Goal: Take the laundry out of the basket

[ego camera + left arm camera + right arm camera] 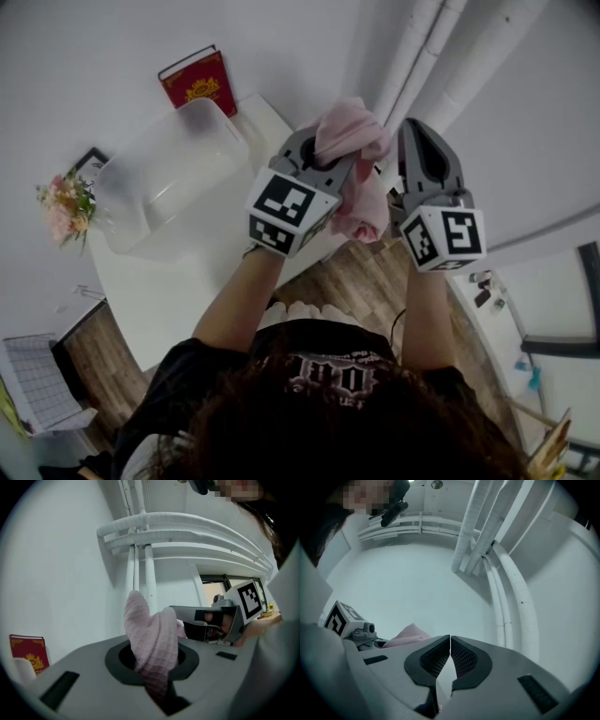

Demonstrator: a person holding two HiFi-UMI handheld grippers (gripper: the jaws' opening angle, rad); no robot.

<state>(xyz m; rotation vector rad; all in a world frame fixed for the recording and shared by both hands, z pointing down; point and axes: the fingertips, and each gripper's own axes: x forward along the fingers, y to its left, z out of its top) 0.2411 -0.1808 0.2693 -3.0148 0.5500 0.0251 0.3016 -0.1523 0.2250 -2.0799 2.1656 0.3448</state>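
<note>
I am gripping the pink cloth (349,141) with the left tool (319,164), up in the middle of the head view and well above the table (178,281). In the left gripper view its jaws are nearly together and pinching the waffle-textured fabric, which is bunching up above the pads and trailing down between them. In the head view, the rest of the cloth is hanging between the two tools.

The right tool (419,131) is sitting just beside the cloth at the right. In its own view the ribbed pads are meeting at the tips. A speck of pink low in the gap behind them may be a fold of the cloth, though I cannot be sure.

The basket (122,202), a cloudy white plastic tub, is standing on the white table at upper left of the head view. It is showing only its own pale floor. A red book (199,82) is leaning against the wall behind it, and a bunch of flowers (64,206) is standing at its left.
</note>
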